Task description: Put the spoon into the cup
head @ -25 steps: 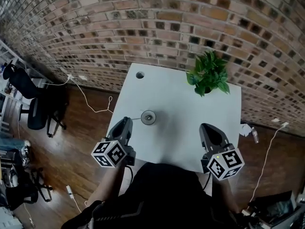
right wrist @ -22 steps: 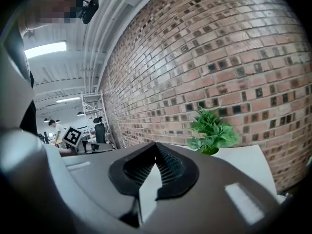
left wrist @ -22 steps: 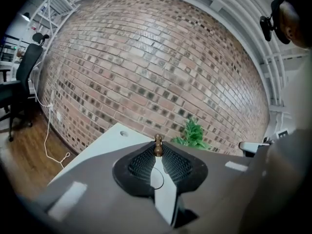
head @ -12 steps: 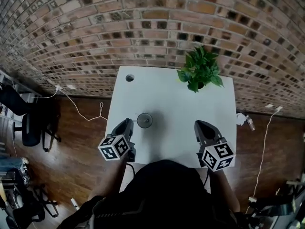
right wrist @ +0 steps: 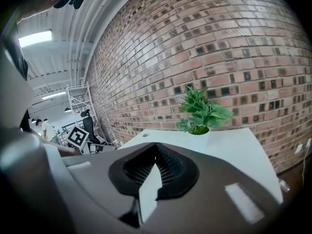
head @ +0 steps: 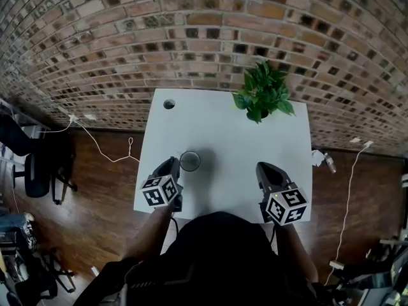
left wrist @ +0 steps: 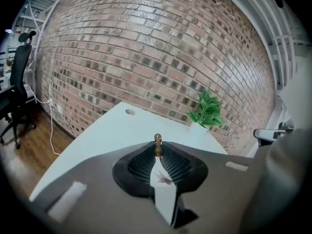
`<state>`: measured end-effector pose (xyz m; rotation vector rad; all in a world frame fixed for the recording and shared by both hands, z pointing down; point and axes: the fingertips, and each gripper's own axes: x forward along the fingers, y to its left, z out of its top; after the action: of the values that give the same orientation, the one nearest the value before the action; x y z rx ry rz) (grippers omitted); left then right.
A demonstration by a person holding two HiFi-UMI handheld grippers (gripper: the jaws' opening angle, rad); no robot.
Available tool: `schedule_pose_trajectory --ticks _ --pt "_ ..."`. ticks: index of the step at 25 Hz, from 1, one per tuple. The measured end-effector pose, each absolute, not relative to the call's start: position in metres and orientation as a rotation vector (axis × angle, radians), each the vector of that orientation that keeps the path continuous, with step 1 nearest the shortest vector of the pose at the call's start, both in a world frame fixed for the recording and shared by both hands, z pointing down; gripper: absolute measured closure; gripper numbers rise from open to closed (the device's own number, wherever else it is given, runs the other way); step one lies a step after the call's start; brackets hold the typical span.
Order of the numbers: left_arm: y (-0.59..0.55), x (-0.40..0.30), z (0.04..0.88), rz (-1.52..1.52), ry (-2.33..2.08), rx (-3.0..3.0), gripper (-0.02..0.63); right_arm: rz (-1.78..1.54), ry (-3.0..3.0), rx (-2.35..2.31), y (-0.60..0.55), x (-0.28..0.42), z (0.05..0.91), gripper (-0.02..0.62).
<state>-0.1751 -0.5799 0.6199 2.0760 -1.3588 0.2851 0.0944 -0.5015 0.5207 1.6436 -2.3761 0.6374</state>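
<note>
Left gripper [head: 171, 168] has dropped, clamped narrow on the spoon [left wrist: 157, 146], now just beside the cup [head: 189, 161] on the surface [head: 223, 129]. Right gripper [head: 263, 169], closed and empty, sinks too. Insertion looks close.

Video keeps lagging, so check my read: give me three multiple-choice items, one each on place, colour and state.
1. Where on the table is the cup?
A far edge; B just ahead of the left gripper; C right edge.
2. The table's colour?
A white; B black; C red.
3. The left gripper's jaws are:
A wide open; B shut on the spoon; C shut, empty.

Answers:
1. B: the head view shows the cup at that gripper's tip.
2. A: the top is plain white.
3. B: the left gripper view shows the spoon pinched between the pads, its brown end sticking out.
</note>
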Motion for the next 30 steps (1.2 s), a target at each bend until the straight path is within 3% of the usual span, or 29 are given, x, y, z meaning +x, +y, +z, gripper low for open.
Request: schedule_pose_trajectory --ticks 15,21,24,30 --pt "-0.579 -0.163 0.632 0.381 -1.432 2.090 0.566 0.690 -2.379 1.649 -0.494 0.119 0.527 0.589" --pt "-0.572 -0.165 0.625 0.362 -1.490 2.090 0.411 0.667 -2.457 1.591 -0.488 0.119 0.516 0.589" --pt "-0.562 -0.167 0.614 0.341 -1.534 2.097 0.368 0.641 -2.478 1.576 -0.485 0.125 0.511 0.589" --pt "-0.524 -0.172 0.572 0.215 -1.619 2.090 0.424 0.618 -2.548 1.525 -0.474 0.136 0.497 0.589"
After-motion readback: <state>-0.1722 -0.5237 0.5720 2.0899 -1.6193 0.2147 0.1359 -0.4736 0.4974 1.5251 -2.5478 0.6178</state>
